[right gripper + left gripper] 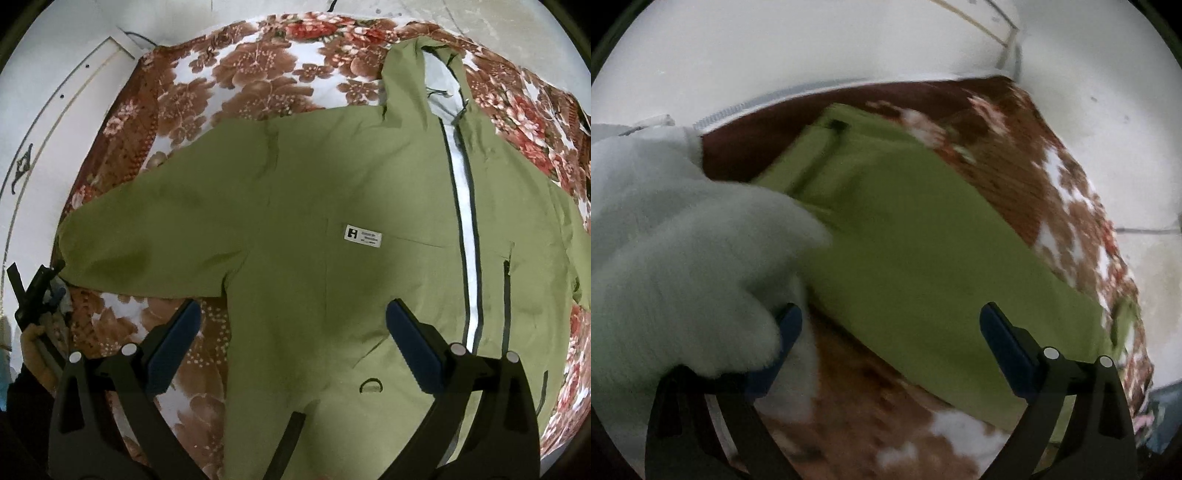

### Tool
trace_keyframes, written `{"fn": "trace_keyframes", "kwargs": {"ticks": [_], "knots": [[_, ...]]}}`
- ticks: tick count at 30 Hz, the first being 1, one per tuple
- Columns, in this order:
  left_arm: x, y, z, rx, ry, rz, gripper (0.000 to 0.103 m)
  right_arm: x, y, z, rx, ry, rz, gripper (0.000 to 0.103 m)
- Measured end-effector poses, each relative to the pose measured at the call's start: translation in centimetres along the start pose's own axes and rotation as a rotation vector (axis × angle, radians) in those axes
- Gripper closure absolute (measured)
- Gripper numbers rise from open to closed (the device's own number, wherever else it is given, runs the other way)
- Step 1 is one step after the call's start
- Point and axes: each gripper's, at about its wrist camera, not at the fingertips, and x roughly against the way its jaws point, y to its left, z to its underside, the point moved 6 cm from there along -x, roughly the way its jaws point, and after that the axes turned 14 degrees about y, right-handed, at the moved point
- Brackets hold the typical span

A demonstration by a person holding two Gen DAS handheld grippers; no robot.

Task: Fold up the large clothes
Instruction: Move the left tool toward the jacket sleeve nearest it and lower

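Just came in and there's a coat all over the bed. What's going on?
A person holding a gripper in each hand is about to fold a green jacket spread flat, front up, on a floral bedspread. The right gripper hovers above the jacket's body, jaws open, holding nothing. The left gripper is at the end of one sleeve, also open, with pale fleecy fabric resting against one finger. No fold shows yet.

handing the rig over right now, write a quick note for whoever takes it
Left gripper: open, holding nothing, low by the cuff end of the jacket's sleeve; pale fleecy fabric drapes over its left finger.
Right gripper: open, empty, hovering over the jacket's lower front.
Green hooded jacket: spread face up on the floral blanket, sleeves out, front partly unzipped.
Done: jacket laid flat.
Left: no fold made yet; likely start by bringing the sleeves in.
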Motion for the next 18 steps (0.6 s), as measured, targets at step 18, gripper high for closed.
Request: {"fn": "trace_keyframes", "kwargs": {"ticks": [18], "knots": [[-0.3, 1.3, -2.8, 0.104, -0.108, 0.061, 0.006, -4.0, -0.3, 1.0, 0.034, 0.089, 0.034, 0.005]]}}
